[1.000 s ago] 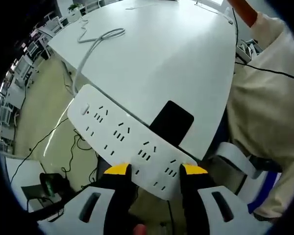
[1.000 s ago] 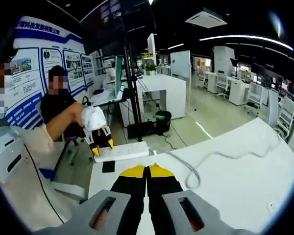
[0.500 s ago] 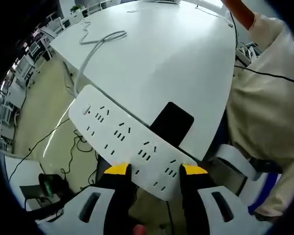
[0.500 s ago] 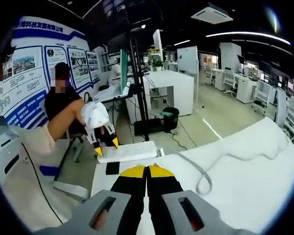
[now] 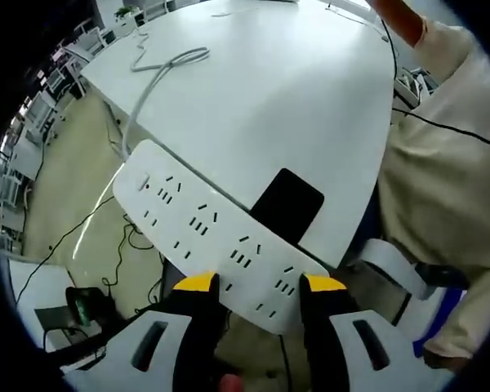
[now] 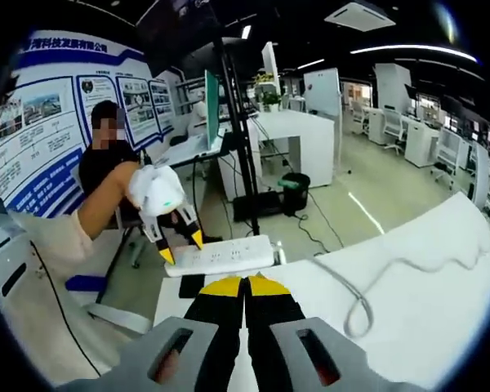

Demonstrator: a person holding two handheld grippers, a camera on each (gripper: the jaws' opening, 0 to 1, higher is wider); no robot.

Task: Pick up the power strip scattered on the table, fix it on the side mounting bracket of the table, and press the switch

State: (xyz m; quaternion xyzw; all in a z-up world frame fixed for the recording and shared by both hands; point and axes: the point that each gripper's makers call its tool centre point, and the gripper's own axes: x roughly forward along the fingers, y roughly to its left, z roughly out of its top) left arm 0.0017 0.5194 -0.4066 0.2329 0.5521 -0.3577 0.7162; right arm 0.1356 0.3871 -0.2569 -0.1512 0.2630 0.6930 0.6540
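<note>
The white power strip (image 5: 204, 224) hangs past the edge of the white table (image 5: 278, 90), its near end held between the yellow-tipped jaws of my left gripper (image 5: 260, 283). Just behind the strip, a flat black bracket (image 5: 287, 204) lies at the table's edge. The strip's white cable (image 5: 151, 82) runs back across the tabletop in a loop. In the right gripper view, the left gripper (image 6: 180, 242) grips one end of the power strip (image 6: 222, 256) above the black bracket (image 6: 190, 286). My right gripper (image 6: 247, 283) is shut on nothing, over the table (image 6: 425, 286).
A person's sleeve and body (image 5: 449, 163) stand close at the right of the table. On the floor below lie dark cables (image 5: 106, 261). A seated person (image 6: 106, 163), desks and a black stand (image 6: 241, 139) fill the room behind. The looped cable (image 6: 355, 298) lies on the tabletop.
The left gripper holds the strip as before, almost still. The right gripper's camera has shifted a little, so the strip and left gripper now look slightly nearer.
</note>
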